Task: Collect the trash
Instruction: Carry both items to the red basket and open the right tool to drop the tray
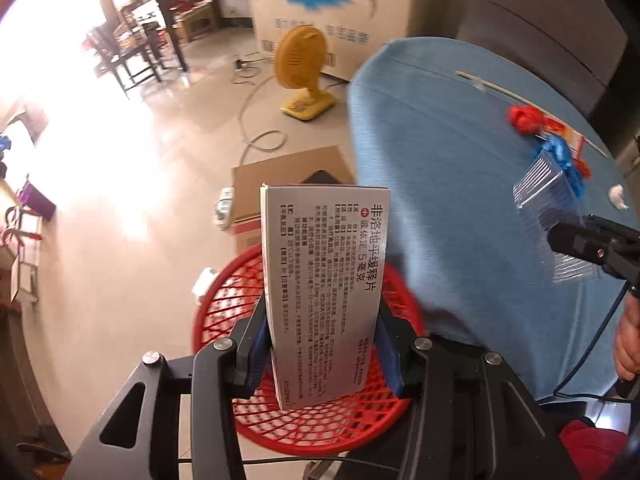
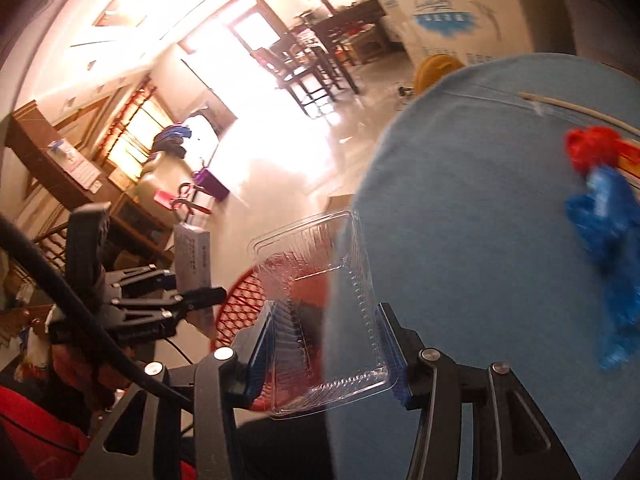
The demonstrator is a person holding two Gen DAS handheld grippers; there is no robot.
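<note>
1. The left gripper (image 1: 322, 344) has its two blue pads pressed against the sides of a silver medicine box (image 1: 324, 280). The jaws stand partly closed, held apart by the width of the box.
2. The box stands on end between the pads, its long axis running away from the gripper. The red mesh basket (image 1: 312, 420) on the floor lies right behind and below it, so in my judgement the box only has to be let go to drop in.
3. The right gripper (image 2: 326, 344) clamps a clear plastic tray (image 2: 320, 312) between its blue pads, also partly closed around it. The tray's long axis points forward, away from the gripper.
4. In the right wrist view the tray hangs over the near left edge of the table, with the basket showing red through it and to its left. The left gripper looks nearer to the basket; the right one probably has to travel a little further left.
5. The blue tablecloth (image 1: 460, 160) covers a round table on the right. Far across it lie a red crumpled bag (image 1: 524, 118), a blue crumpled bag (image 1: 558, 152), a white tissue scrap (image 1: 618, 196) and a thin pale stick (image 1: 500, 88), all well apart from both grippers.
6. Beyond, on the pale tiled floor, stand a yellow fan (image 1: 302, 72), a flat brown carton (image 1: 288, 184) just past the basket, and a large printed box (image 1: 332, 12). Dark wooden chairs sit far left in strong glare.
</note>
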